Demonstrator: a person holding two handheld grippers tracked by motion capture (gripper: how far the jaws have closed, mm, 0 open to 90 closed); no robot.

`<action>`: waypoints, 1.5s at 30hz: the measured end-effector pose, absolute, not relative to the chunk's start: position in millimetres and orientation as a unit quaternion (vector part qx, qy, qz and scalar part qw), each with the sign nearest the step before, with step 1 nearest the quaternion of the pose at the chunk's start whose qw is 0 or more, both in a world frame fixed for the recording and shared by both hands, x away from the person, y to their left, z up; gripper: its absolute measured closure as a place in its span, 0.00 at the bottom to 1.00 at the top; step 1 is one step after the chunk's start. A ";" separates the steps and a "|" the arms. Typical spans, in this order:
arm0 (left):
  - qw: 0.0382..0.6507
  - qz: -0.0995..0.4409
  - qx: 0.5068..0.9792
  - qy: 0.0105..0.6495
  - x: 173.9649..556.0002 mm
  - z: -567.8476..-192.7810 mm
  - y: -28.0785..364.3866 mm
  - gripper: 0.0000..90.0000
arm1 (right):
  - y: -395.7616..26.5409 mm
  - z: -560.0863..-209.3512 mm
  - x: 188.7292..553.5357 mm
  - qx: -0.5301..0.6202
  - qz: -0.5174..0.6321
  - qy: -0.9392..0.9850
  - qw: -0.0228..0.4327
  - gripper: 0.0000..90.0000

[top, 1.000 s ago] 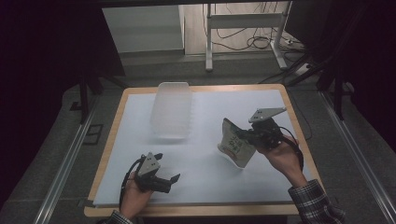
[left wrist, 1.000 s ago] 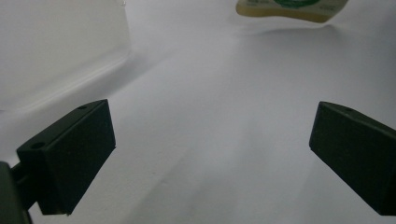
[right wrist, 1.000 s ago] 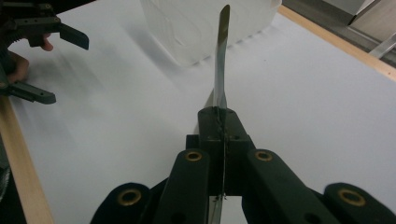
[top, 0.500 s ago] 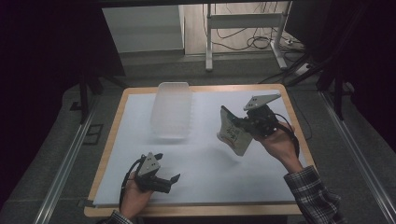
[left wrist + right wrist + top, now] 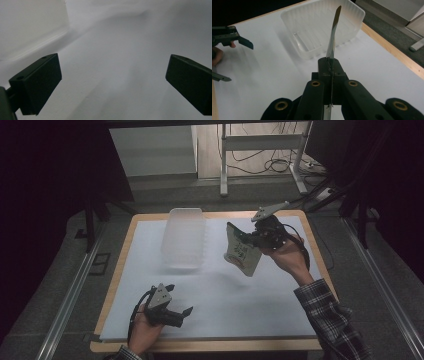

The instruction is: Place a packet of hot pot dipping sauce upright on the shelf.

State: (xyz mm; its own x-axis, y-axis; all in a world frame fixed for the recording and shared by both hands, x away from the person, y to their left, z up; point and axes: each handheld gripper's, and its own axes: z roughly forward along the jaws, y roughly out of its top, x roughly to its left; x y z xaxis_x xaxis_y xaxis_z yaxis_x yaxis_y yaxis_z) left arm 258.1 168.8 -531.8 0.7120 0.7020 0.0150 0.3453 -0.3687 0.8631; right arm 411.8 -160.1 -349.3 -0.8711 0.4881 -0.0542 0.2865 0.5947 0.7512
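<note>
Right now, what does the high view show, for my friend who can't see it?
The right gripper holds a flat, pale green printed pouch in the air beside a clear plastic tub. The left gripper rests open on the white-covered table.

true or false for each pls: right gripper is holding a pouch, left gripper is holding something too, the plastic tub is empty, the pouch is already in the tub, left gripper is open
1. The right gripper is shut on a flat pouch. True.
2. The left gripper is holding something. False: nothing is between its jaws, which rest near the white table cover.
3. The clear plastic tub is empty. True, as far as the right gripper view shows its inside.
4. The pouch is already in the tub. False: it hangs in the air beside the tub, above the table cover.
5. The left gripper is open. True: its jaws stand wide apart in the left gripper view.
</note>
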 end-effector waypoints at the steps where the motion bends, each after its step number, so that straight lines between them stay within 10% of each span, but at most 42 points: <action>1: 0.458 0.195 0.804 0.325 258.1 -531.8 168.7 0.00 | -155.8 -347.7 416.8 0.215 0.393 0.885 0.128 0.99; 45: 0.459 0.195 0.804 0.323 257.6 -531.8 168.6 0.00 | -49.8 -345.3 485.0 0.149 0.378 0.909 0.091 0.99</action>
